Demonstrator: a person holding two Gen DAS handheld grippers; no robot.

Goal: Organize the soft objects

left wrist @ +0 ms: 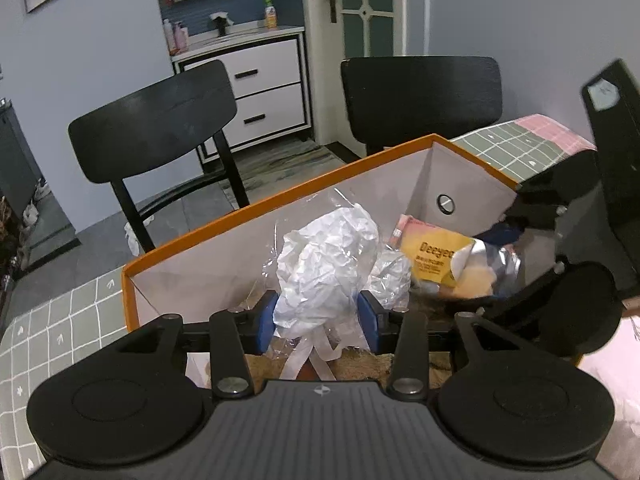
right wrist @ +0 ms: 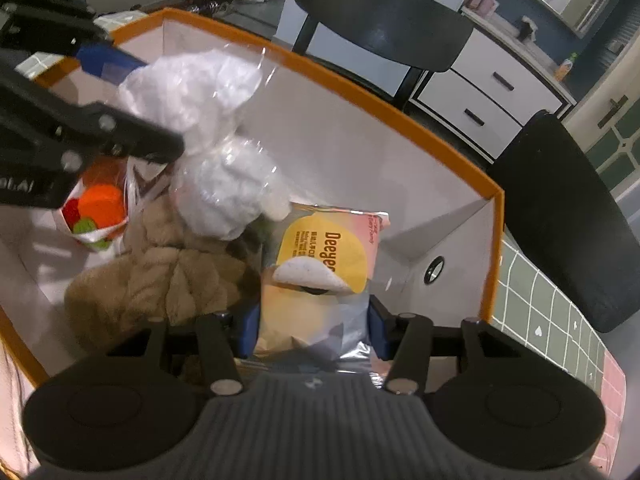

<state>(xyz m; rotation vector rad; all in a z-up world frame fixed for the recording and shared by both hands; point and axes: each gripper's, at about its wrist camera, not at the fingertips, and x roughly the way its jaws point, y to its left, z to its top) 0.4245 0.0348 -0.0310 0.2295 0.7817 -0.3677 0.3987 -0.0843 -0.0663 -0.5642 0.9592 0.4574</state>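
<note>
Both fingers of our left gripper (left wrist: 318,320) clamp the white bundle (left wrist: 328,264); our right gripper (right wrist: 314,330) grips the yellow pouch (right wrist: 324,264), both over the orange-rimmed box (right wrist: 400,116).

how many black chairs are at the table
2. One black chair stands behind the orange-rimmed box, toward the white drawer unit; the other is beside it, nearer the door. Others may be out of view.
</note>
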